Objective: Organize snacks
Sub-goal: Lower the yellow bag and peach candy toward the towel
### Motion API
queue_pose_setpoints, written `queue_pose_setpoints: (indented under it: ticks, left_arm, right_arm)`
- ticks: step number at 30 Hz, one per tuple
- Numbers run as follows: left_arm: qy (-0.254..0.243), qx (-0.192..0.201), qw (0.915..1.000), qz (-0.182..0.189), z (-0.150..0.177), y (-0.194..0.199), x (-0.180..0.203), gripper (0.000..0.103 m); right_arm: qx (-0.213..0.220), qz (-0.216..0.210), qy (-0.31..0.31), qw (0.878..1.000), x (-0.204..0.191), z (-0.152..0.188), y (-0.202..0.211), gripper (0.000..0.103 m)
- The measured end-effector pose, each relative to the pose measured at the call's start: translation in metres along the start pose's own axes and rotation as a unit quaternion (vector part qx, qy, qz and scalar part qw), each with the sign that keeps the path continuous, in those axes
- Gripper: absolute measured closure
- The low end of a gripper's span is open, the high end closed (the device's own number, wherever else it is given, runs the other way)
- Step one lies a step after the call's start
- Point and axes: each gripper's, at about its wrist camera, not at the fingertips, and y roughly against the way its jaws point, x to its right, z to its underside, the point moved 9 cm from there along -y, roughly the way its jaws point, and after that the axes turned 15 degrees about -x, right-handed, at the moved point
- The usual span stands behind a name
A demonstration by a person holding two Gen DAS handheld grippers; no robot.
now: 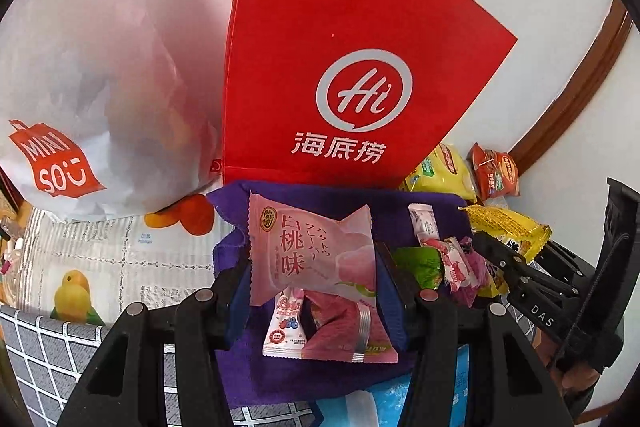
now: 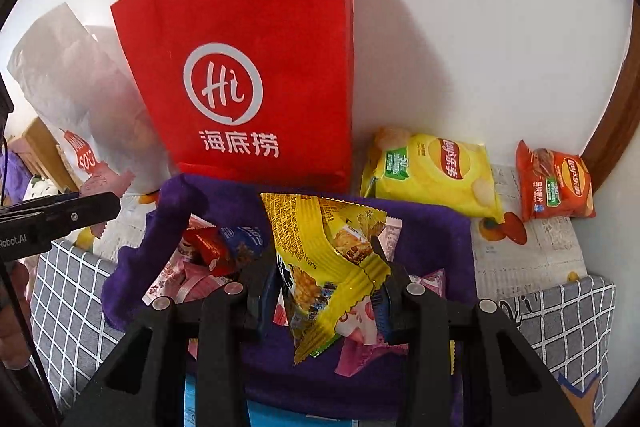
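Left gripper [image 1: 316, 291] jaws clamped on pink peach packet [image 1: 308, 251]; right gripper [image 2: 326, 291] jaws clamped on yellow snack packet [image 2: 328, 255]. You hold light, crinkly, slippery film, contents crushable: pinch sealed edge. Red bag [image 2: 248, 67] at 12 o'clock.

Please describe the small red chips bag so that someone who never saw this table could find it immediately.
Find the tall red paper bag standing against the white wall. To its right a yellow chips bag lies by the wall, and further right, near the brown wooden frame, lies the red chips bag. It is the smaller of the two chip bags, it is red-orange, and it lies apart from the snack pile on the purple cloth.
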Motion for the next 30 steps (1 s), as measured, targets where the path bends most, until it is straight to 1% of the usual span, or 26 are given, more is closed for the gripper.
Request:
queue_pose_setpoints:
  ticks: [4, 8, 11, 15, 18, 25, 30]
  left_arm:
    - [0.013, 0.001, 0.9999, 0.007, -0.002, 0.002, -0.008, 0.051]
    - [0.02, 0.0, 0.9996, 0.02, -0.003, 0.003, -0.01, 0.051]
    - [0.013, -0.009, 0.9994, 0.03, -0.002, -0.005, -0.002, 0.051]
    - [0.0, -0.026, 0.9994, 0.024, 0.002, -0.018, 0.007, 0.051]
    - [-0.004, -0.038, 0.999, 0.022, 0.004, -0.027, 0.011, 0.051]
    - [0.002, -0.051, 0.9986, 0.012, 0.006, -0.039, 0.007, 0.051]
    - [0.004, -0.058, 0.9983, 0.009, 0.006, -0.047, 0.005, 0.051]
  right_arm:
    - [-0.011, 0.003, -0.007, 1.0, 0.003, 0.003, -0.007, 0.064]
    - [-0.025, -0.016, -0.01, 1.0, 0.0, 0.005, -0.015, 0.064]
    - [-0.035, -0.028, 0.001, 0.999, -0.011, 0.008, -0.022, 0.064]
    - [-0.049, -0.025, 0.019, 0.998, -0.024, 0.013, -0.033, 0.063]
    - [-0.048, -0.009, 0.025, 0.999, -0.026, 0.013, -0.037, 0.062]
    - [-0.047, -0.002, 0.043, 0.998, -0.032, 0.014, -0.04, 0.062]
    - [-0.063, 0.001, 0.061, 0.996, -0.042, 0.019, -0.052, 0.062]
